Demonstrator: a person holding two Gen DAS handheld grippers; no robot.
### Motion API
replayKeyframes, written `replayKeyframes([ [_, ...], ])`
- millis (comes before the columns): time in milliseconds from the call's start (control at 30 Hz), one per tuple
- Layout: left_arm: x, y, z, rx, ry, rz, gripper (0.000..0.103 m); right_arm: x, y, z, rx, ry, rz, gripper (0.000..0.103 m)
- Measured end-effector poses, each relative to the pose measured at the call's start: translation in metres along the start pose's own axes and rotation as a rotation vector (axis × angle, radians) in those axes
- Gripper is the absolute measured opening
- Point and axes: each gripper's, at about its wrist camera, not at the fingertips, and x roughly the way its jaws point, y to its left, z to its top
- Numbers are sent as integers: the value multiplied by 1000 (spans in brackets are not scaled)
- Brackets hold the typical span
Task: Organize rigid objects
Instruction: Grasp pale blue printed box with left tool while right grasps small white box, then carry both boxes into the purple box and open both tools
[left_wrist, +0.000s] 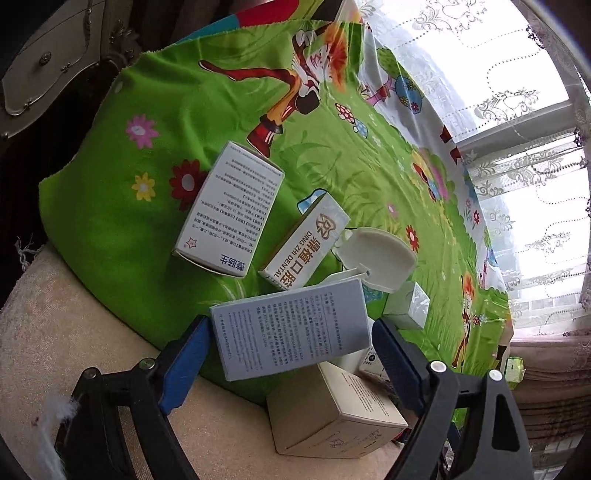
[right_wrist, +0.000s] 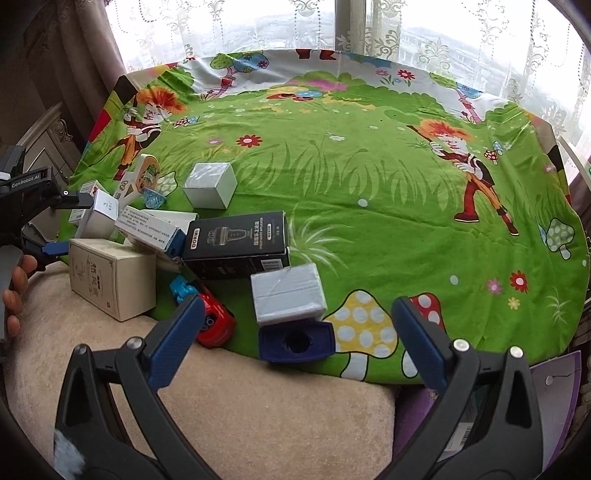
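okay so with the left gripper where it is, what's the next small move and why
Probably ease the left gripper down a little and close on the grey printed box. Its jaws stand open on either side of that box, which leans atop the beige box.

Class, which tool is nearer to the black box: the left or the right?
Right. The right tool hangs open just in front of the black box; the left tool sits further left, beyond the pale boxes.

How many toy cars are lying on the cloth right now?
1: a red toy car at the cloth's near edge, beside the blue toy. Others may be hidden behind boxes.
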Motion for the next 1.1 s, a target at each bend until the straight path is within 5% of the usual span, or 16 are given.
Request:
replayKeyframes([
  [200, 11, -5, 0, -6, 26, 21, 90, 13, -2, 6, 5, 15, 1, 101],
  [300, 12, -6, 0, 5, 22, 28, 90, 20, 1, 8, -8, 24, 3, 93],
  [400, 14, -7, 0, 11, 27, 37, 90, 27, 2, 9, -15, 44, 10, 78],
  [500, 15, -9, -1, 33, 18, 38, 90, 31, 3, 6, -15, 56, 20, 53],
  [867, 8, -9, -6, 67, -27, 43, 89, 16, 0, 3, 6, -22, -4, 52],
  [1100, -16, -17, -13, 127, -136, 58, 88, 1, -7, 0, 46, -87, -22, 51],
])
